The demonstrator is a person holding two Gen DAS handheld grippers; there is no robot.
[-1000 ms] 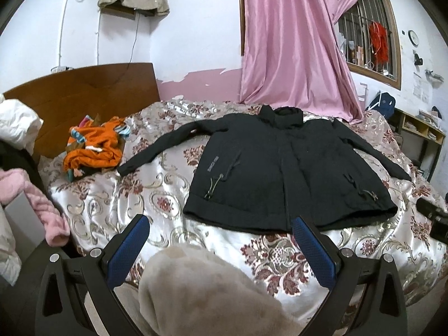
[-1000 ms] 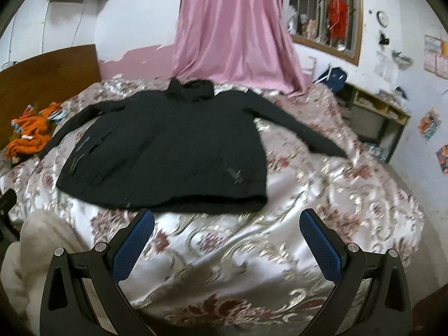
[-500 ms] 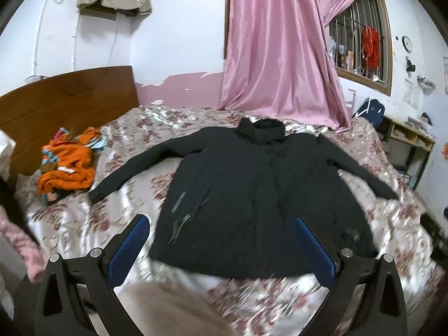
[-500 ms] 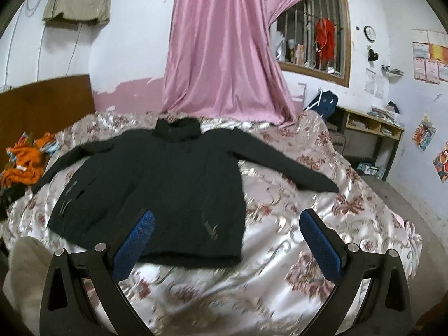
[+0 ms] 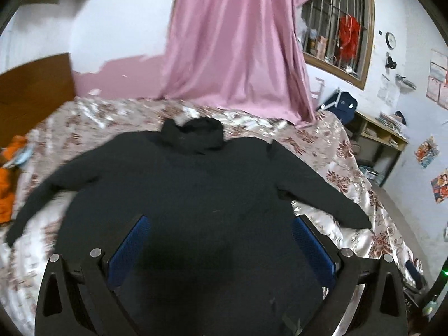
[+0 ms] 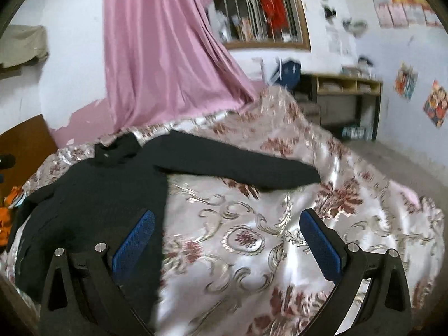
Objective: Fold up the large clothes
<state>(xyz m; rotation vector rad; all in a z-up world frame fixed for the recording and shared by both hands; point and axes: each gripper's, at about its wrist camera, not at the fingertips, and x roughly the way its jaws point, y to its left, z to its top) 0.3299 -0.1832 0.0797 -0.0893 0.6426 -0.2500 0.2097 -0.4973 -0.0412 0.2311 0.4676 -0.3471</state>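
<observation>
The left gripper (image 5: 221,247) hangs with its jaws spread wide, blue-padded fingers (image 5: 129,245) at about 8 and 4 o'clock in its own view, nothing between them. The right gripper (image 6: 226,245) is likewise spread wide, blue fingers (image 6: 320,245) at 8 and 4 o'clock, gripping nothing.

A bed (image 6: 280,238) under a shiny floral cover stands against a white wall (image 5: 126,28) with a peeling pink base, beside a wooden headboard (image 5: 33,84), a long pink curtain (image 5: 238,42), a barred window (image 5: 336,36), and a low wooden shelf (image 6: 347,84) under taped posters (image 6: 434,103).
</observation>
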